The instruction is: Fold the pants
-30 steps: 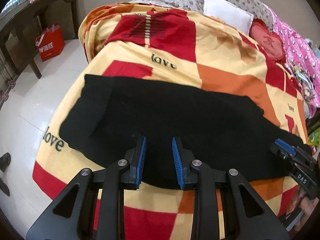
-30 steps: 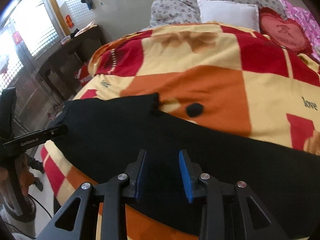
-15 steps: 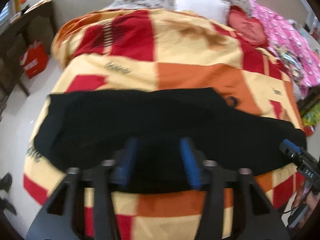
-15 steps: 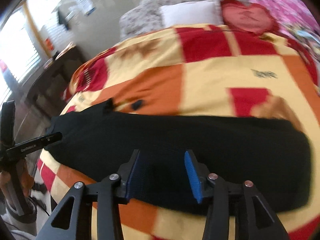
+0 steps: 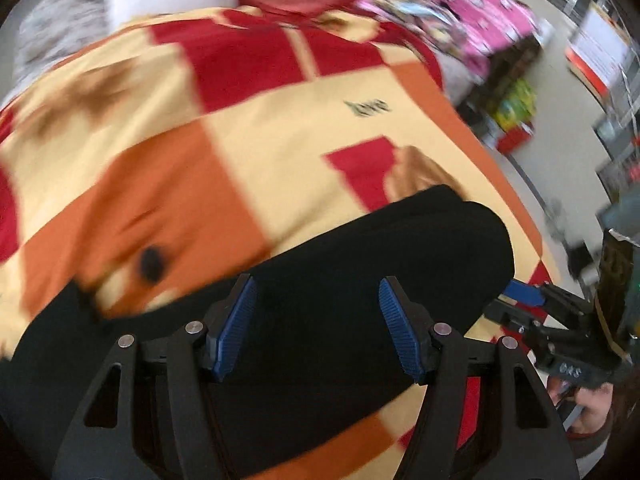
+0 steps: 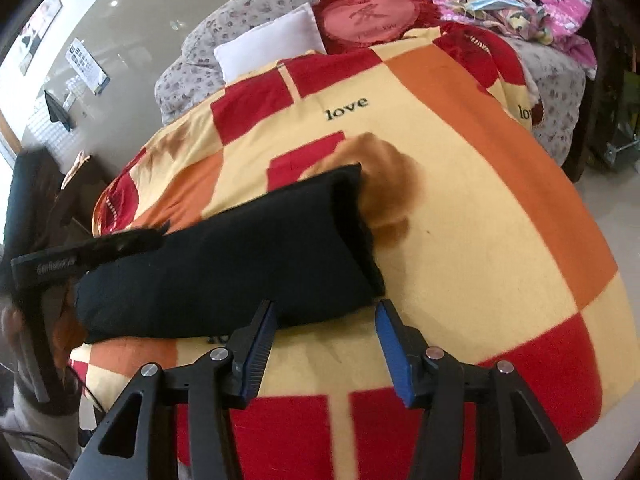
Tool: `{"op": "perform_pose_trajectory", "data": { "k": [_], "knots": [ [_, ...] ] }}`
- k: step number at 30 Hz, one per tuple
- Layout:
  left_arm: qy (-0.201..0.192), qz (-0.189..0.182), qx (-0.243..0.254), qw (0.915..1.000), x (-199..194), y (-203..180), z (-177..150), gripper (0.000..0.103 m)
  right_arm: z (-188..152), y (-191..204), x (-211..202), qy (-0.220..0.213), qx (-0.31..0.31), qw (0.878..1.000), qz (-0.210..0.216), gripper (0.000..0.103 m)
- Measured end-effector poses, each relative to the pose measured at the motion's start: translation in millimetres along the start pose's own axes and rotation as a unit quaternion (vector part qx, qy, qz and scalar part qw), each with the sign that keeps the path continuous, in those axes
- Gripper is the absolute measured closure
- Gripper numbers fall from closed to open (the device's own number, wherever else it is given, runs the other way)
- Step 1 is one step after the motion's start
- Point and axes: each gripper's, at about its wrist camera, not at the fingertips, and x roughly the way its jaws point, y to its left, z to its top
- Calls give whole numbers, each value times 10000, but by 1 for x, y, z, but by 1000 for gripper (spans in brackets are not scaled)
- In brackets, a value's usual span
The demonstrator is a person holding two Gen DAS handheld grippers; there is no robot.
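The black pants [image 6: 240, 264] lie as a long folded band across the checked blanket [image 6: 480, 240], their cuff end toward the middle of it. The left gripper [image 5: 318, 328] hovers above the pants, jaws just opened wide, nothing between them. The right gripper [image 6: 324, 344] hangs just off the cuff end over bare blanket, jaws likewise just parted and empty. The next fold, I judge, goes best if each tool pinches a corner of that cuff end through all layers and carries it evenly toward the waist, edges aligned. No container shows on the blanket
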Motion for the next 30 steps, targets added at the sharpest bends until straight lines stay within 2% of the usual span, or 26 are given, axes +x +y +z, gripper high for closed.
{"op": "perform_pose_trajectory", "data": {
  "k": [4,7,11,12,13,14,16,18,22,23,25,26,28,30],
  "knots": [
    [173,206,326,9991,20,-18,16,39,13,2,-9,-298,-102,9994,-124,53],
    [92,187,334,9992,17,-18,19,39,32,1,-12,-456,-124,9988,125,53],
    [93,217,136,9996,16,-6,17,39,52,3,19,-125,-359,9988,310,55],
    [107,218,86,9997,16,-3,17,39,55,2,28,-13,-334,9990,296,61],
    [120,233,51,9996,15,0,16,39,58,3,37,40,-365,9986,391,80],
    [109,253,32,9996,13,2,15,39,60,6,36,-20,-433,9982,419,88],
    [46,288,34,9996,8,5,15,39,62,19,26,-311,-749,9962,323,88],
    [-16,296,15,9996,6,7,18,39,64,28,18,-590,-975,9933,172,88],
    [12,202,7,9998,9,5,23,39,61,17,44,-150,-1094,9914,-699,87],
    [15,180,37,9998,11,2,24,39,61,12,43,-127,-1018,9926,-647,85],
    [18,147,134,9998,14,-5,28,39,58,0,29,-295,-746,9950,-593,68],
    [19,126,200,9997,17,-9,30,39,56,-7,20,-371,-642,9949,-690,65],
    [32,46,323,9995,22,-18,36,39,51,-16,8,-296,-474,9966,-598,65],
    [86,-69,522,9986,30,-29,43,39,42,-22,2,-148,-384,9991,-132,63]
  ]
}}
